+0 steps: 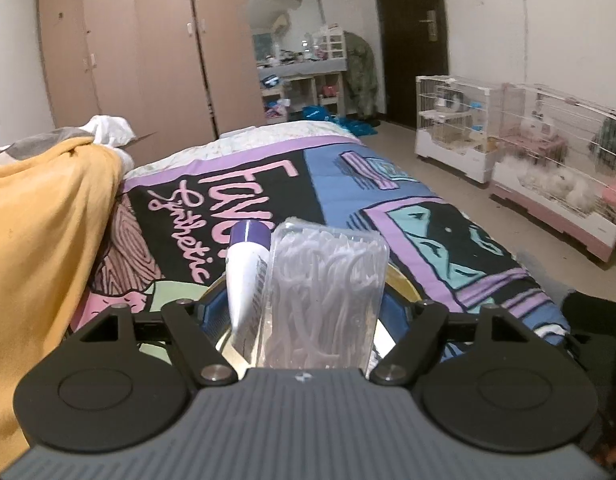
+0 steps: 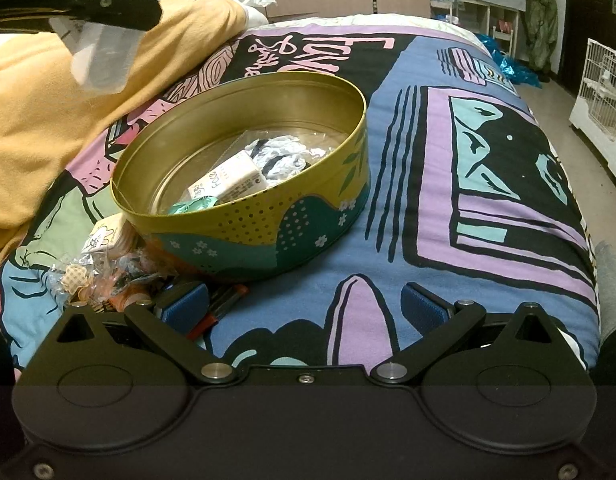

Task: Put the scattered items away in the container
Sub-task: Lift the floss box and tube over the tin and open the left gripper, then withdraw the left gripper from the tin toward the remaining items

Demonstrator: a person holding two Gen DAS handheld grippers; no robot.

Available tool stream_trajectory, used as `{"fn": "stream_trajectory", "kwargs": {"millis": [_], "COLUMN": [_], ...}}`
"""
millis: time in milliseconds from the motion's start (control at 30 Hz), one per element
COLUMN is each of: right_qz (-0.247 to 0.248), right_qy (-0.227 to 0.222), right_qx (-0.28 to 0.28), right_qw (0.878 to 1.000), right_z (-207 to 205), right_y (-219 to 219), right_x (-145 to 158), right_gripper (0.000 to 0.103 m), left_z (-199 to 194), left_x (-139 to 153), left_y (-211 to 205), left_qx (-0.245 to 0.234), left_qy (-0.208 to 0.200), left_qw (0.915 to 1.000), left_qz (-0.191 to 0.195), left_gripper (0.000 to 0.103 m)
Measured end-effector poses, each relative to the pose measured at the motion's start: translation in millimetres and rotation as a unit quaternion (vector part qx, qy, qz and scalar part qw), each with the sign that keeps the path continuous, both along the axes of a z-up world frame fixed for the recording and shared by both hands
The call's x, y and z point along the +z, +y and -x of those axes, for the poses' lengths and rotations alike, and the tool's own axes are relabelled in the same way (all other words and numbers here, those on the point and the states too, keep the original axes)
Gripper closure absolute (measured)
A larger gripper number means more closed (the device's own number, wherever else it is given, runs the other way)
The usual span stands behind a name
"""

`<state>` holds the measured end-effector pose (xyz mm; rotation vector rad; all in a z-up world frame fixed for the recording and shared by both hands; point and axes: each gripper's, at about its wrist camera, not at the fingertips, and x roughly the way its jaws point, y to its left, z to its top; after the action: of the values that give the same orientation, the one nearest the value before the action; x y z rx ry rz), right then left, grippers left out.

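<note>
My left gripper has a clear box of floss picks and a white tube with a purple cap standing between its jaws. A sliver of gap shows beside the box on the right, so the pads do not press. Under them peeks the gold rim of the round tin. In the right wrist view the tin sits on the bedspread and holds a tissue pack and a small bag. My right gripper is open and empty, beside loose wrapped items and an orange pen.
A yellow blanket is heaped at the left of the bed. The bed's right edge drops to the floor, where pet cages stand by the wall. Wardrobes and a dark door lie beyond.
</note>
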<state>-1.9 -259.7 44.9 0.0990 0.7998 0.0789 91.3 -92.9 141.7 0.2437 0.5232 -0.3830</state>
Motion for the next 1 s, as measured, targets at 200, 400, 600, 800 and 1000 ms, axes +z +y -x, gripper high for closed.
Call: {"fn": "stream_trajectory", "kwargs": {"millis": [200, 400, 600, 800, 1000], "right_qz": [0.000, 0.003, 0.001, 0.005, 0.002], "right_qy": [0.001, 0.004, 0.006, 0.008, 0.009], "right_qx": [-0.001, 0.003, 0.000, 0.001, -0.003], "right_qw": [1.000, 1.000, 1.000, 1.000, 1.000], "right_z": [1, 1, 1, 0, -1], "right_y": [3, 2, 2, 1, -1], "right_x": [-1, -1, -1, -3, -3], "right_gripper": [0.000, 0.000, 0.000, 0.000, 0.000], "left_z": [-3, 3, 12, 26, 34], "left_x": [-1, -11, -27, -41, -57], "left_y": [4, 21, 41, 56, 67], "left_qx": [0.018, 0.025, 0.038, 0.045, 0.057], "left_qy": [-0.012, 0.006, 0.026, 0.043, 0.060], "left_qw": [0.9998, 0.9997, 0.9989, 0.9980, 0.9965], "left_qz": [0.001, 0.003, 0.007, 0.010, 0.014], "left_gripper": [0.000, 0.000, 0.000, 0.000, 0.000]}}
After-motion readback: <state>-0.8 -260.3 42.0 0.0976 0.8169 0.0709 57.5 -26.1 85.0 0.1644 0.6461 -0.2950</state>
